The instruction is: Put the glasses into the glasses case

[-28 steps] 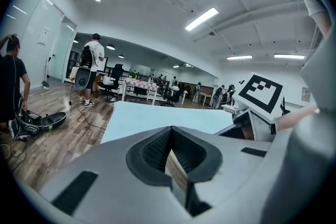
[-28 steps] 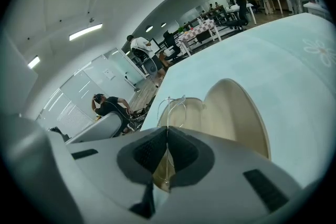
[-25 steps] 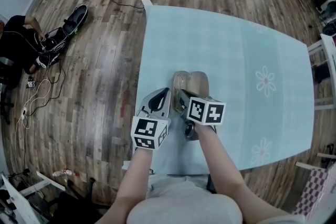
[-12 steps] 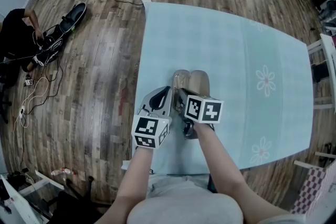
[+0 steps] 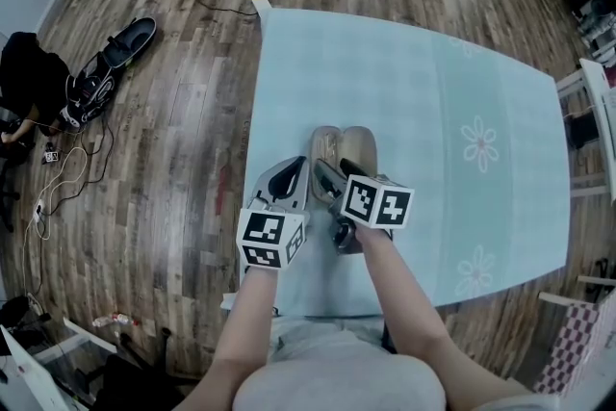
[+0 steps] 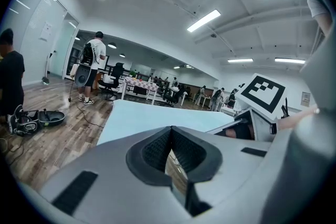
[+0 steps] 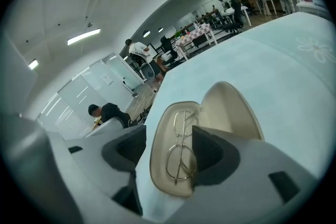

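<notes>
- The wooden floor (image 5: pixel 173 111) of an open office runs round a table (image 5: pixel 414 72) covered by a pale blue cloth with flower prints.
- The right gripper (image 7: pixel 169 147) hangs tilted downward over the near part of the table. Its jaws have just been opening and now stand wide apart, pressing on nothing.
- The left gripper (image 6: pixel 170 136) is just beside it on the left, with its jaws brought together.
- The glasses case (image 7: pixel 231 107) lies open on the cloth with its lid thrown back to the right. Its shallow tray is right below the gap between the right gripper's jaws.
- The glasses (image 7: pixel 181 152), thin wire frames, lie inside that tray, lengthwise between the two pads and clear of both.
</notes>
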The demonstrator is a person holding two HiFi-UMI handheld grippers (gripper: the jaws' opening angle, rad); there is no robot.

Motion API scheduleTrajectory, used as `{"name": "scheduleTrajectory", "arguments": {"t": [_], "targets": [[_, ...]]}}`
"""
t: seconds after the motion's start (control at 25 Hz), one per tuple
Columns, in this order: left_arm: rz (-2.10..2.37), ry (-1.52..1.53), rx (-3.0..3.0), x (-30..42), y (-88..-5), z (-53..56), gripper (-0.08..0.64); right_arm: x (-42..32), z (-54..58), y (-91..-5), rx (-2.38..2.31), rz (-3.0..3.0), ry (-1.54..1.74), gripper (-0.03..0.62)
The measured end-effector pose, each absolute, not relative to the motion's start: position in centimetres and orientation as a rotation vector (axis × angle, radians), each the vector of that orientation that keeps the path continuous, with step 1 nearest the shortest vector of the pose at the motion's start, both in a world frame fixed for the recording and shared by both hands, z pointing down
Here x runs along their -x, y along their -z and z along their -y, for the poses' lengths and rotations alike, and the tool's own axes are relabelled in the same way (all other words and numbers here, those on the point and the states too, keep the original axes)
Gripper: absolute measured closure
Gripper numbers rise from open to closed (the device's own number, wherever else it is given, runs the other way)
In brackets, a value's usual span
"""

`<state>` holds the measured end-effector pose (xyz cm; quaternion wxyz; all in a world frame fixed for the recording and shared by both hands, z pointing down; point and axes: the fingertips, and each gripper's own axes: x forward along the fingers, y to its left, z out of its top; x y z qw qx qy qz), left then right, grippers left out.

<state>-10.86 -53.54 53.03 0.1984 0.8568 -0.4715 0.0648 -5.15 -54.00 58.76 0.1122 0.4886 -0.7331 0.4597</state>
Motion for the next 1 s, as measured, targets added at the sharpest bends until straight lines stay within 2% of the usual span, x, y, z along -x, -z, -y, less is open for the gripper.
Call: {"name": "scheduleTrajectory", "arguments": {"t": [0.2, 0.36, 0.48, 1.0], "targets": [[1.341, -0.171, -2.405, 11.0, -52.2, 53.0, 0.551, 5.1, 53.6, -57.2, -1.429, 2.228, -1.320, 0.326], [1.358, -0.167, -2.411, 11.0, -51.5, 52.5, 0.551, 5.3, 52.7, -55.9, -1.379, 2.278, -1.270, 0.439], [1.371, -0.164, -2.416, 10.7, -50.9, 51.8, 0.551, 4.8, 51.8, -55.1, -1.388, 2.291, -1.212, 0.574], [1.438, -0.131, -2.452, 9.3, -47.6, 48.9, 0.551, 3.2, 48.9, -51.2, -1.359, 2.405, -1.103, 0.586]]}}
